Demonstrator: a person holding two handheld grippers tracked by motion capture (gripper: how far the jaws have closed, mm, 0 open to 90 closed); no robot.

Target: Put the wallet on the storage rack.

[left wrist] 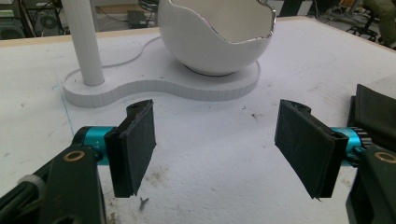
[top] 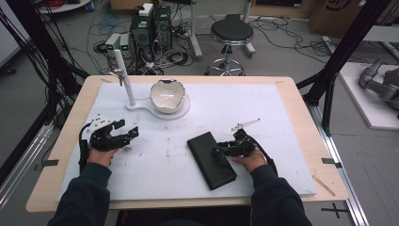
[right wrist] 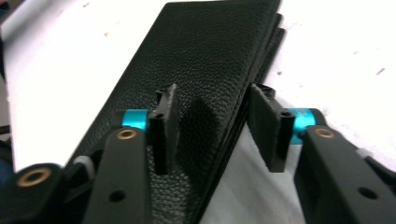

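Wallet (top: 211,159): black, grained leather, lying flat on the white mat (top: 282,117), right of centre and toward the near edge, its long side running from far-left to near-right.
Right gripper (top: 217,150): reaching in from the right, its tips sitting over the wallet's right long edge, about midway along it.
Right gripper's state: in the right gripper view the wallet (right wrist: 201,70) is lying between the jaws; one pad is standing over the top face, the other is sitting beside the stacked edge with the mat showing under it. Whether the pads are pressing on the leather, I cannot tell.
Right hand (top: 251,159): gripping the tool from the near-right, a dark sleeve trailing toward the near edge.
Left gripper (top: 129,133): resting low over the mat at the left, well apart from the wallet, pointing toward the far right.
Left gripper's state: released; in the left gripper view the two pads are standing wide apart with only bare mat (left wrist: 210,140) between them.
Left hand (top: 102,153): holding the tool from the near side.
Bowl (top: 167,95): white, with a jagged eggshell rim, sitting on a flat white base (top: 141,106) at the far centre.
Post (top: 124,75): white, standing upright on that base, just left of the bowl.
Table (top: 301,101): pale wood, showing around the mat.
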